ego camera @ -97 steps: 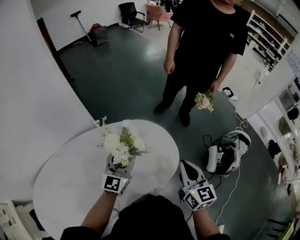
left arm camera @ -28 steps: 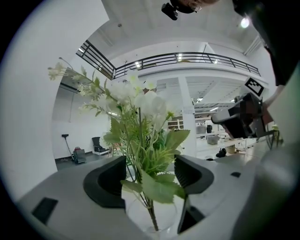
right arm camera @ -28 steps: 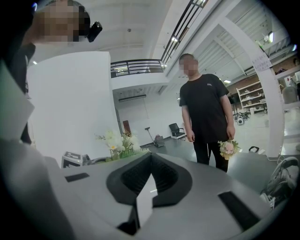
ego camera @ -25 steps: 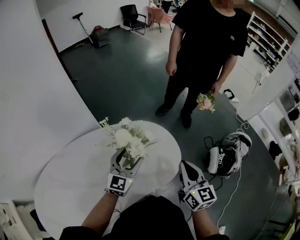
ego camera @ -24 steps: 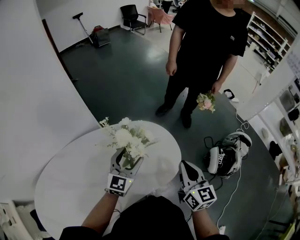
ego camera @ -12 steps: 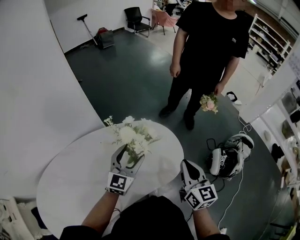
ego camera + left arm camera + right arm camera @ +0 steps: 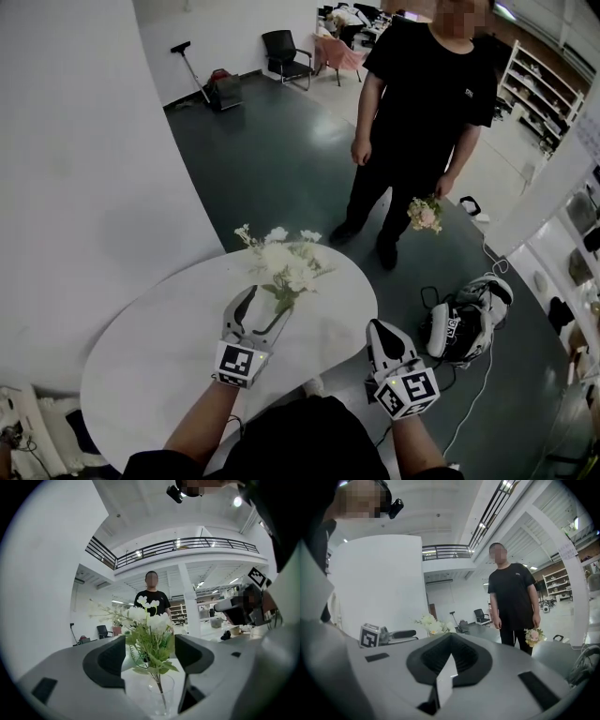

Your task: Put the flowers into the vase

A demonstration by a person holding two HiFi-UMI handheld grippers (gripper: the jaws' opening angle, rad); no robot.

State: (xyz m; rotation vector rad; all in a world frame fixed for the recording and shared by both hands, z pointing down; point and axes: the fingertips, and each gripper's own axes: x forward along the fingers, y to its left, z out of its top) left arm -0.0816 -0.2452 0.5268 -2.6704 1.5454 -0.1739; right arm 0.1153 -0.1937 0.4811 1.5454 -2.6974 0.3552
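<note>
The flowers [image 7: 286,267], white blooms on green leafy stems, stand upright in the vase [image 7: 159,696], a clear glass one with their stems reaching down inside it. The vase sits on the round white worktop [image 7: 159,347], towards its far right edge.

The left gripper [image 7: 267,302] is held over the worktop on the near side of the vase. Its 2 fingers [image 7: 110,660] are spread wide, 1 on each side of the vase. In the left gripper view there is a gap between glass and finger on both sides, so nothing is clamped.

The right gripper [image 7: 380,328] is off the near right edge of the worktop, well apart from the vase. In the right gripper view its fingers [image 7: 429,660] are brought together at the tips, with nothing between them.

Beyond the far edge a person [image 7: 422,112] in black stands on the dark floor, holding a small bouquet [image 7: 424,213] low in 1 hand. A headset [image 7: 464,319] lies on the floor to the right of the worktop, and a black chair [image 7: 284,54] stands far back.
</note>
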